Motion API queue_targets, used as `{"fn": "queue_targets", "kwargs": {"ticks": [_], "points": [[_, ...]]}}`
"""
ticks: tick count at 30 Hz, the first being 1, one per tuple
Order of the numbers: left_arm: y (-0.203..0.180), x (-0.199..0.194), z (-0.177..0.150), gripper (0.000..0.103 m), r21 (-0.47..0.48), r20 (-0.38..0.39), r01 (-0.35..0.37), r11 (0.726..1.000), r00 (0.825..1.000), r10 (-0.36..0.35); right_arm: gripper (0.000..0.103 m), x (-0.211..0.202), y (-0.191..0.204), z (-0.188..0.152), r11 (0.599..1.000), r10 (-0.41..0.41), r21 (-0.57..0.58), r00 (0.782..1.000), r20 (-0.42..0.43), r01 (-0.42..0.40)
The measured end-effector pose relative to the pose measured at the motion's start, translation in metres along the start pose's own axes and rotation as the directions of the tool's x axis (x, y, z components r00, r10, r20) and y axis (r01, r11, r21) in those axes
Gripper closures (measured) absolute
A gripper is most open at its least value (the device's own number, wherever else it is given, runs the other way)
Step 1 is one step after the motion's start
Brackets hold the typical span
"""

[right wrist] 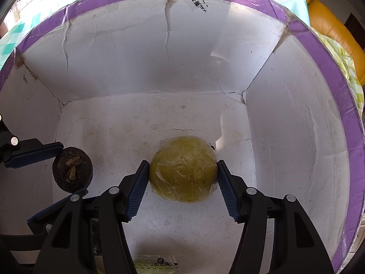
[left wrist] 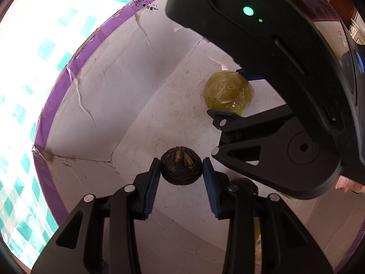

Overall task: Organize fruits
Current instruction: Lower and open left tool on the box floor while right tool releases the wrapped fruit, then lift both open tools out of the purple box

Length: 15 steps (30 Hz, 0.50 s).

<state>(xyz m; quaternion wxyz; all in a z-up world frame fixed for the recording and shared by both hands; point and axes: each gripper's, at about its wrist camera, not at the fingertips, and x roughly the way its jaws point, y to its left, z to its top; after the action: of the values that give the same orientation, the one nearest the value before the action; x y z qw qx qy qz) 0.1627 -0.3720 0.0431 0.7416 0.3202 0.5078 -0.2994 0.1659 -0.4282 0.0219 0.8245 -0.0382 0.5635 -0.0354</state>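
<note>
two grippers work inside a white box (right wrist: 159,52) with a purple rim. left gripper (left wrist: 181,178) clasps a dark brown round fruit (left wrist: 181,167) near the floor's left side; right gripper (right wrist: 183,178) clasps a yellow-green fruit (right wrist: 183,169) (wrapped in clear film) at mid-floor, just right of it.

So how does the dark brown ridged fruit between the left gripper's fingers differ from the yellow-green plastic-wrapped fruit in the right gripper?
The dark brown ridged fruit is smaller, bare and rough; the yellow-green plastic-wrapped fruit is bigger, smooth and glossy. Both sit inside the white purple-rimmed box, each clamped between blue pads: left gripper, right gripper.
</note>
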Motion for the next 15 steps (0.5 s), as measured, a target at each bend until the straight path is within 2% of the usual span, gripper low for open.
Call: {"fn": "queue_targets", "kwargs": {"ticks": [2, 4, 6, 12, 15], "points": [[-0.002, -0.002, 0.000, 0.064, -0.010, 0.001, 0.003, 1.000, 1.000, -0.003, 0.043, 0.000, -0.001, 0.001, 1.000, -0.001, 0.001, 1.000, 0.002, 0.001], [0.000, -0.003, 0.000, 0.058, -0.019, 0.011, 0.001, 1.000, 1.000, -0.001, 0.034, -0.002, -0.004, 0.001, 1.000, -0.004, 0.008, 1.000, 0.010, 0.003], [-0.006, -0.008, -0.001, 0.051, -0.026, 0.024, -0.006, 1.000, 1.000, 0.007, 0.033, -0.005, -0.007, 0.001, 1.000, -0.010, 0.018, 1.000, 0.022, 0.010], [0.003, -0.013, -0.001, 0.050, -0.044, 0.055, -0.001, 0.999, 0.998, 0.003, 0.032, -0.008, -0.007, 0.001, 1.000, -0.013, 0.028, 0.999, 0.037, 0.012], [0.007, -0.021, -0.004, 0.050, -0.061, 0.120, -0.011, 0.998, 0.993, 0.019, 0.029, -0.016, -0.010, 0.003, 0.999, -0.027, 0.048, 0.997, 0.072, 0.024]]}}
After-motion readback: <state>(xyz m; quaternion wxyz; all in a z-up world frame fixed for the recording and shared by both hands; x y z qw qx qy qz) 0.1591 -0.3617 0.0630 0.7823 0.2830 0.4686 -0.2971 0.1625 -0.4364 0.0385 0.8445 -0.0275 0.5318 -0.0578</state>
